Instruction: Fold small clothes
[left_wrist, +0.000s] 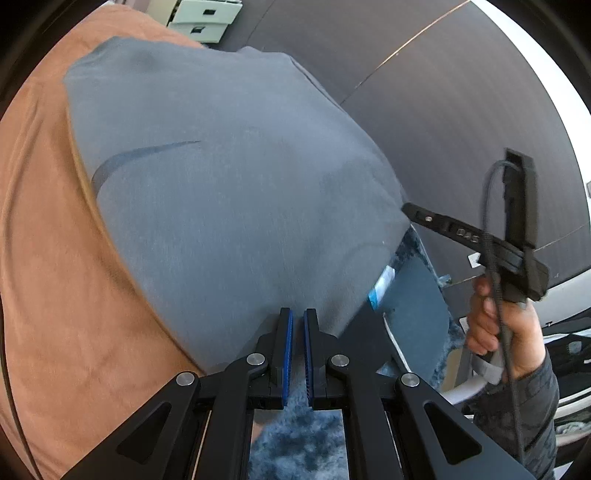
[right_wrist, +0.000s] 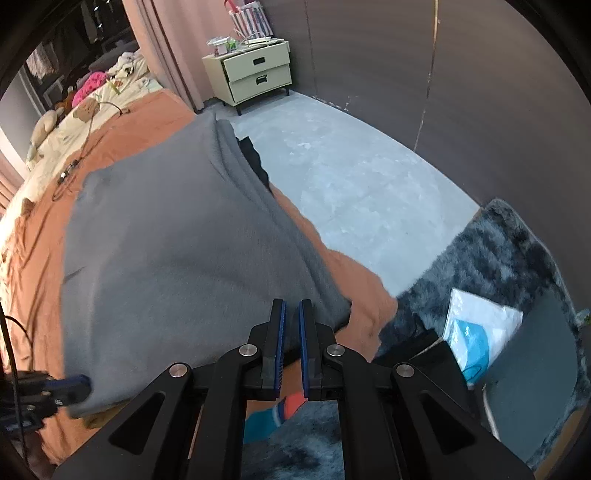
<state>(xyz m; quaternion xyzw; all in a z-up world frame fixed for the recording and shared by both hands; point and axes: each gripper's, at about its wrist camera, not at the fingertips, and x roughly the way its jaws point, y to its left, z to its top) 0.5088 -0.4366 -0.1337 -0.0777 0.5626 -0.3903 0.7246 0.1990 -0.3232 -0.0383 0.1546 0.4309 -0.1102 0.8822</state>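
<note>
In the left wrist view the left tool fills the bottom centre of the frame, its blue-padded fingers pressed together and pinching the near edge of a grey knit T-shirt with a dark curved logo. Below the fingers a patch of shaggy dark blue rug shows through the tool's frame. The garment spreads from the fingertips toward the upper left of the frame, lying over an orange-brown bed cover. At the right edge of this view a person's hand holds the right tool, whose tip meets the far corner of the same garment.

In the right wrist view the right tool's fingers, at bottom centre, are likewise pressed together on the shirt's edge, with cloth caught between the blue pads. The left tool appears at the lower left edge, touching the shirt's other near corner. The shirt runs up and left over the bed; a dark piece of clothing lies just beside its far right edge. At lower right a white and blue plastic packet rests on the rug. Beyond lies a pale grey floor, and at the top centre a cream two-drawer nightstand stands against a dark wall.
</note>
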